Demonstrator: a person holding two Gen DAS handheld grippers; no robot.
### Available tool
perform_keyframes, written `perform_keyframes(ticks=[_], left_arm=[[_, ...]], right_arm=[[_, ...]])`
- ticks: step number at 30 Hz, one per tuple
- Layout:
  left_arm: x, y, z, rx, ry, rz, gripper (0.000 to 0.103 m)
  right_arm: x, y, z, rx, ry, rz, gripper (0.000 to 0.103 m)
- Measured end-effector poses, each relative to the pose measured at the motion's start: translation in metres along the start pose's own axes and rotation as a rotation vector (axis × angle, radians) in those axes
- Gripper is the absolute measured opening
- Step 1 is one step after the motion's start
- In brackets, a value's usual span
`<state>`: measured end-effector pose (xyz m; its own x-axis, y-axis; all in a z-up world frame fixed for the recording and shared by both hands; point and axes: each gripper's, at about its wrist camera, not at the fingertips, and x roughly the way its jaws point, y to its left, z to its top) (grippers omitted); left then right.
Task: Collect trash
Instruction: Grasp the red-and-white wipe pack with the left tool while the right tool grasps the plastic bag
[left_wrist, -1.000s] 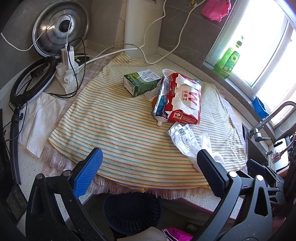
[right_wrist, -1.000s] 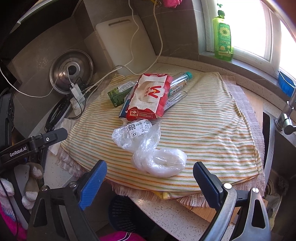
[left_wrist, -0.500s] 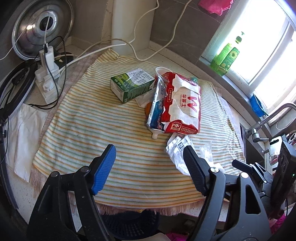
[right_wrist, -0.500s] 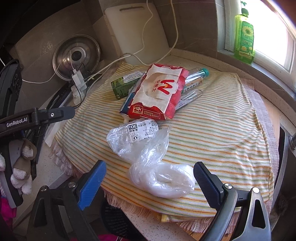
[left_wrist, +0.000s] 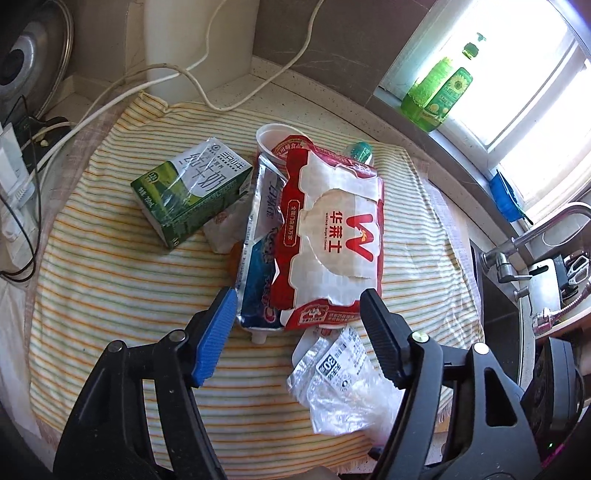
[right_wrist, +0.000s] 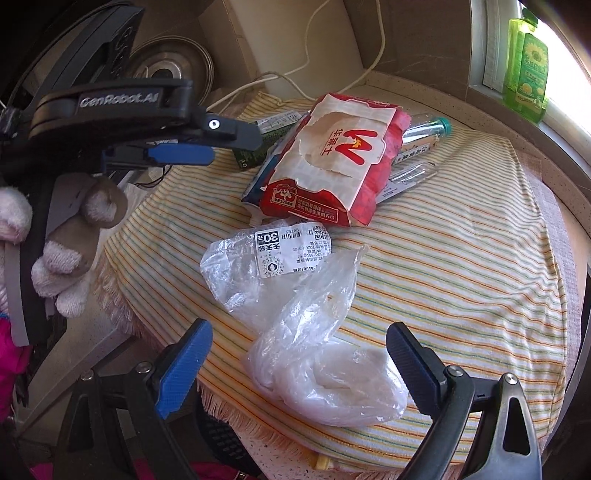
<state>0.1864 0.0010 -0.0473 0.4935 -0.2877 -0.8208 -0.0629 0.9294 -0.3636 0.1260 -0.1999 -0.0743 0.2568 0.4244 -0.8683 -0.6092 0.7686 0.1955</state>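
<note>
Trash lies piled on a striped cloth (left_wrist: 110, 277): a red-and-white paper bag (left_wrist: 332, 236) (right_wrist: 336, 158) on a blue pouch (left_wrist: 258, 258), a green milk carton (left_wrist: 192, 192), a white cup (left_wrist: 273, 136) and a teal-capped bottle (right_wrist: 424, 133). My left gripper (left_wrist: 299, 293) (right_wrist: 232, 147) straddles the near end of the bag and pouch. Its jaws are closing, and the pads do not press on them. A crumpled clear plastic bag (left_wrist: 340, 384) (right_wrist: 295, 295) with a white label lies nearer the edge. My right gripper (right_wrist: 299, 326) hangs open over it, one finger on each side.
A dark bin (right_wrist: 221, 439) sits below the counter's front edge. Green soap bottles (left_wrist: 439, 92) stand on the windowsill, and a faucet (left_wrist: 535, 229) and sink are at the right. Cables, a power strip (left_wrist: 14, 184) and a pot lid (left_wrist: 26, 62) crowd the back left. A gloved hand (right_wrist: 66, 258) holds the left gripper.
The left gripper has moved forward to the red bag and its jaws have narrowed. The right gripper has come down closer to the clear plastic bag, still wide open.
</note>
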Motion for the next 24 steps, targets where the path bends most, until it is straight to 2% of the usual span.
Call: perform_keyframes(ticks=[6,10,12,16,18,21,24], left_arm=[[0.027,-0.003,0.024,0.002,0.020,0.028,0.071],[0.039,-0.004,0.034,-0.004,0.031,0.022,0.071],[0.044,-0.006,0.038,0.006,0.038,0.028,0.064],[0.052,-0.006,0.042,-0.002,0.040,0.022,0.061],[0.056,-0.005,0.042,-0.013,0.056,0.005,0.050],[0.061,-0.005,0.040,-0.016,0.072,-0.004,0.040],[0.063,-0.006,0.039,-0.014,0.071,-0.001,0.026]], right_arm=[[0.008,-0.001,0.002,0.001,0.009,0.016,0.096],[0.012,-0.001,0.004,-0.009,0.015,0.015,0.096],[0.015,-0.001,0.005,-0.014,0.019,0.021,0.096],[0.017,0.003,0.004,-0.035,0.026,0.035,0.096],[0.020,0.006,0.004,-0.052,0.031,0.038,0.096],[0.025,0.011,0.004,-0.070,0.037,0.037,0.096],[0.029,0.013,0.005,-0.065,0.044,0.037,0.090]])
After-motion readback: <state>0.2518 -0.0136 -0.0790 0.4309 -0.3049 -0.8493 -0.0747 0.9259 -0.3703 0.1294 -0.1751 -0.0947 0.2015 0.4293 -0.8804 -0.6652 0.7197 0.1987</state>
